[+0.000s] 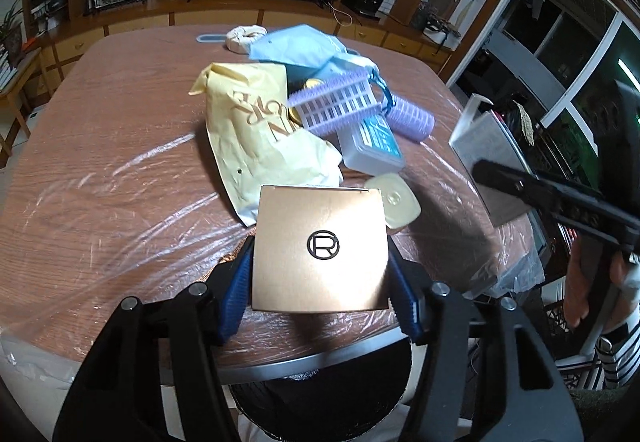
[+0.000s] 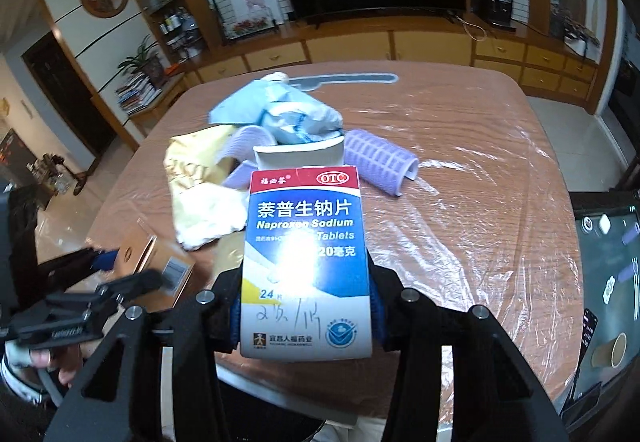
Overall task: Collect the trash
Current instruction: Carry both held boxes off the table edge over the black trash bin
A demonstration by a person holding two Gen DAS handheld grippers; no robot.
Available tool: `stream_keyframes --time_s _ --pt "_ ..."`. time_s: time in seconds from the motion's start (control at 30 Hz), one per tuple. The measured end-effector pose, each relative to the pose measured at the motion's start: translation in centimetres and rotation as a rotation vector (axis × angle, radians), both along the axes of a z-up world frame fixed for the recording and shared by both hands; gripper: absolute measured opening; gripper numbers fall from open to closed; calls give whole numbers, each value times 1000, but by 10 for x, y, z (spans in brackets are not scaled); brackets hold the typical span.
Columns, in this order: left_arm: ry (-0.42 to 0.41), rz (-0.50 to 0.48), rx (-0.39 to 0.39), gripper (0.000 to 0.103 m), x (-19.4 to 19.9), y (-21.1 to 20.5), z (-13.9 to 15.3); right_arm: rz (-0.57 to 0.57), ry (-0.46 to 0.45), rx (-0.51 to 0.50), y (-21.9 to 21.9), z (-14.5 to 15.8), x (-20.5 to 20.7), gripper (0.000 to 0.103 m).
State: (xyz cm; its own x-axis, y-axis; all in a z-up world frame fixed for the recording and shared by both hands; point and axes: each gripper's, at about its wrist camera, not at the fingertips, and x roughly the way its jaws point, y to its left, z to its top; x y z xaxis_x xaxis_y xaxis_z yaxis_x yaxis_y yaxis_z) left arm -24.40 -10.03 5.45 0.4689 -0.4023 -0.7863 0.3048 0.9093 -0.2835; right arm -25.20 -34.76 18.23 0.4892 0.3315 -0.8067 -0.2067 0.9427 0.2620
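1. Left gripper (image 1: 320,294): blue pads pinch a gold box (image 1: 320,250) by both sides, held above the near edge of the table (image 1: 100,161).
2. Right gripper (image 2: 306,312): clamped on a blue-and-white pill box (image 2: 306,242), also off the table, top flap open.
3. Rest of the trash sits mid-table in a heap: yellow paper bag (image 1: 248,129), purple hair rollers (image 1: 336,103), crumpled blue wrapper (image 1: 300,43), small white box w/ blue label (image 1: 372,145), touching or overlapping.
4. Pale rounded piece (image 1: 394,203) just beside the gold box; maybe a lid, can't tell.
5. Table is covered w/ clear plastic film (image 2: 460,242).
6. Something dark and round (image 1: 320,394) shows below the near table edge, under the left gripper.
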Motion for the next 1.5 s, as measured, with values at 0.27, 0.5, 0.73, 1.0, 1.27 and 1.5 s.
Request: stream_keyframes --time_s 0.27,0.5,0.73,1.0,1.27,1.5 --pt "-16 -48 -48 61 -9 16 16 67 2 23 17 13 -37 46" --pt "-36 -124 -49 61 -31 37 30 93 40 22 42 16 -68 46" --pt "-2 -215 -48 61 -53 44 26 108 95 32 61 8 -97 46" --pt "49 -339 -16 61 -80 29 7 137 172 -15 69 -12 -123 46" --pt "93 -396 20 61 -91 20 -18 157 219 -49 77 -33 -136 46" --pt "128 -395 49 61 -89 17 -40 162 256 -58 80 -54 -138 46"
